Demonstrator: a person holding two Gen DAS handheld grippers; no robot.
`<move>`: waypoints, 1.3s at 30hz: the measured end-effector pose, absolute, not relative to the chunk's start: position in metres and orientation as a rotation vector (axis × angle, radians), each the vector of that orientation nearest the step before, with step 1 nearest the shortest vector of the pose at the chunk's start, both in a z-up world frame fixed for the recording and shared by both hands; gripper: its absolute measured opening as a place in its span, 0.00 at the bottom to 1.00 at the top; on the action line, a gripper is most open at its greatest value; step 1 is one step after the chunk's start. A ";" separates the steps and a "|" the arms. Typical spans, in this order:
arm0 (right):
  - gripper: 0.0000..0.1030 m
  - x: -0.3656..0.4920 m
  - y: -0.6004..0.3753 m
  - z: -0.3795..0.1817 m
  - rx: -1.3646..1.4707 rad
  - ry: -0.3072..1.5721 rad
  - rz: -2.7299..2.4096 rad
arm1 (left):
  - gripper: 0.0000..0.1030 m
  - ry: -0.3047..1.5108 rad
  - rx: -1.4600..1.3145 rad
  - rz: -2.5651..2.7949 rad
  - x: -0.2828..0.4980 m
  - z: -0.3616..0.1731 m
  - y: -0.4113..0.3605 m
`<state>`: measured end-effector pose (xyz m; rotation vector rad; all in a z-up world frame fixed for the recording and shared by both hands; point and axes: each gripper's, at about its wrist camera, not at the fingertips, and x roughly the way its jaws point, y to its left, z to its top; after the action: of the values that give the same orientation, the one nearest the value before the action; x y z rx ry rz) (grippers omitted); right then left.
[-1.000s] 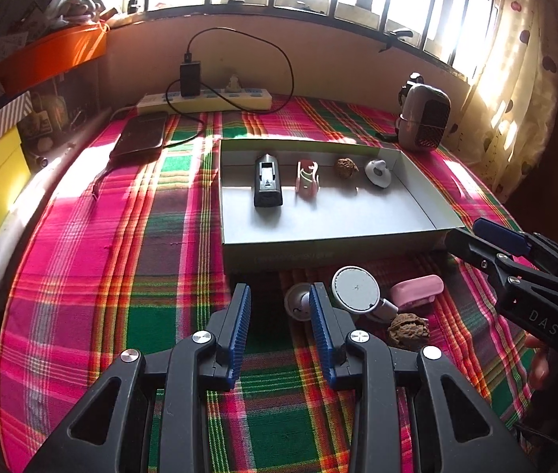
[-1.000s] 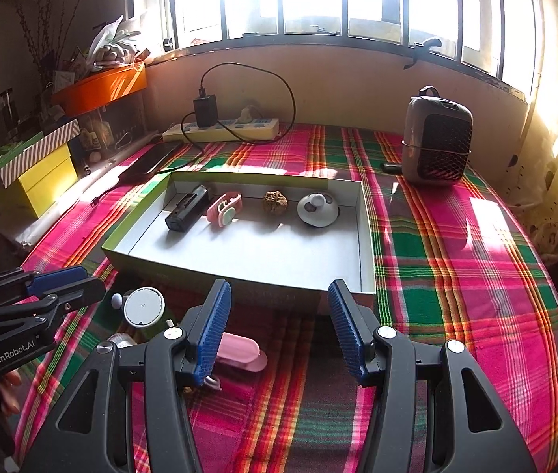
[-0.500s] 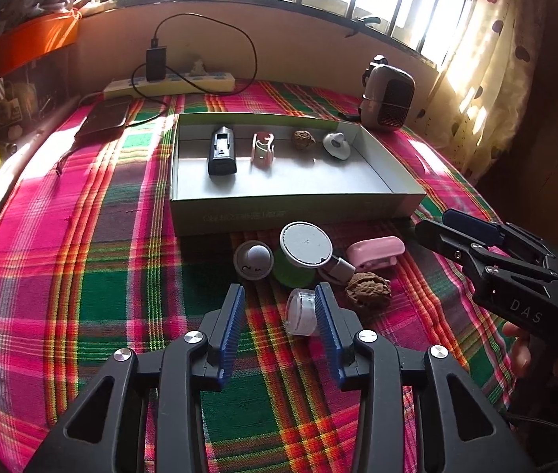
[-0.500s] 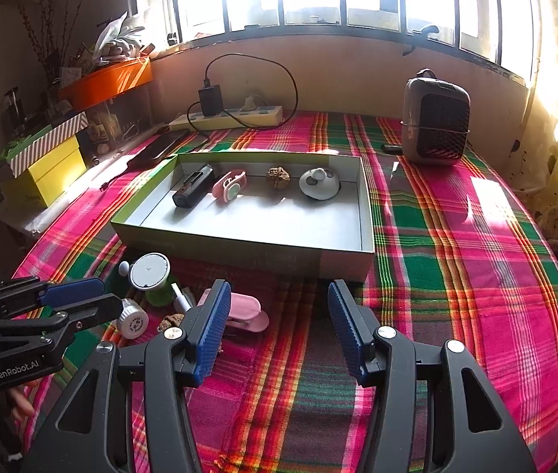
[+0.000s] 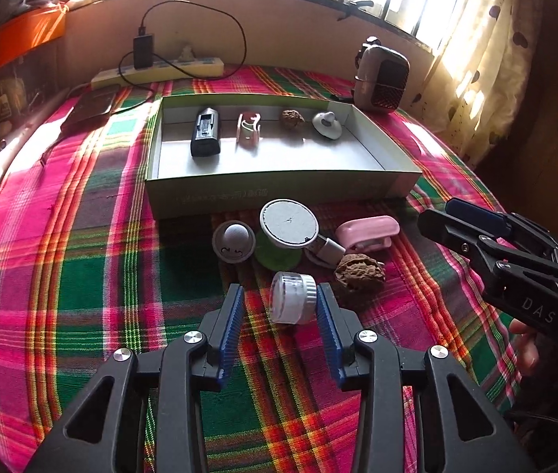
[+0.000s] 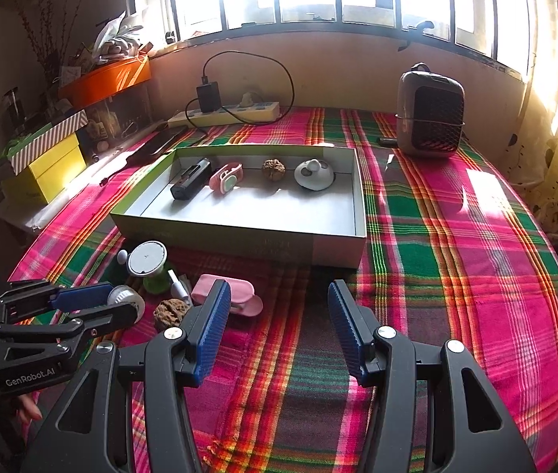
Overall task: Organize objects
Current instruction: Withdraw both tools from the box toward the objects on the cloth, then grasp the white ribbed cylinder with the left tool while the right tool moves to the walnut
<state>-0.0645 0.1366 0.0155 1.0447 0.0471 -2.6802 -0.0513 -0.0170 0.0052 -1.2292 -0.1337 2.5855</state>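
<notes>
A shallow box on the plaid cloth holds a black device, a pink clip, a walnut and a white knob. In front of it lie a white ball, a round white disc on a green base, a pink stapler-like item, a walnut and a small white jar. My left gripper is open around the jar, which touches the right finger. My right gripper is open and empty.
A small heater stands at the back right. A power strip with a charger lies by the wall. A dark tablet lies left of the box. Yellow and striped boxes stand beyond the left edge.
My left gripper has pulled back from the box and come down around the small white jar. My right gripper has drawn back slightly and stays open.
</notes>
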 end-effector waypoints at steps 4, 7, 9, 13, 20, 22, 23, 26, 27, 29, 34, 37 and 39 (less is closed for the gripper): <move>0.51 -0.062 0.133 0.015 1.046 0.058 -2.665 | 0.34 -0.140 -1.243 2.594 -0.055 0.002 -0.018; 0.51 -0.060 0.129 0.014 1.047 0.071 -2.649 | 0.34 -0.142 -1.247 2.595 -0.056 0.000 -0.019; 0.51 -0.059 0.125 0.013 1.046 0.079 -2.636 | 0.34 -0.138 -1.243 2.597 -0.057 0.000 -0.019; 0.51 -0.056 0.113 0.012 1.037 0.107 -2.600 | 0.34 -0.133 -1.240 2.600 -0.057 0.000 -0.022; 0.51 -0.052 0.097 0.009 1.044 0.154 -2.557 | 0.23 -0.145 -1.246 2.638 -0.058 -0.001 -0.035; 0.51 -0.051 0.093 0.007 1.052 0.161 -2.542 | 0.23 -0.155 -1.249 2.649 -0.058 -0.001 -0.039; 0.51 -0.050 0.091 0.006 1.058 0.165 -2.534 | 0.23 -0.158 -1.249 2.652 -0.058 -0.001 -0.041; 0.51 -0.049 0.085 0.003 1.071 0.175 -2.503 | 0.23 -0.170 -1.251 2.656 -0.057 -0.002 -0.045; 0.51 -0.049 0.083 0.002 1.076 0.179 -2.493 | 0.23 -0.176 -1.251 2.656 -0.057 -0.002 -0.046; 0.51 -0.050 0.079 0.000 1.089 0.179 -2.473 | 0.23 -0.178 -1.254 2.661 -0.056 -0.002 -0.048; 0.51 -0.051 0.075 -0.003 1.115 0.130 -2.411 | 0.23 -0.190 -1.253 2.665 -0.056 -0.002 -0.053; 0.51 -0.050 0.074 -0.002 1.110 0.080 -2.377 | 0.23 -0.197 -1.249 2.664 -0.055 -0.003 -0.054; 0.51 -0.049 0.074 -0.001 1.103 0.048 -2.345 | 0.23 -0.198 -1.249 2.664 -0.056 -0.003 -0.055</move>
<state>-0.0488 0.0737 -0.0015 1.1034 0.0475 -2.3448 -0.0555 -0.0547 -0.0026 -1.2487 -0.1979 2.6640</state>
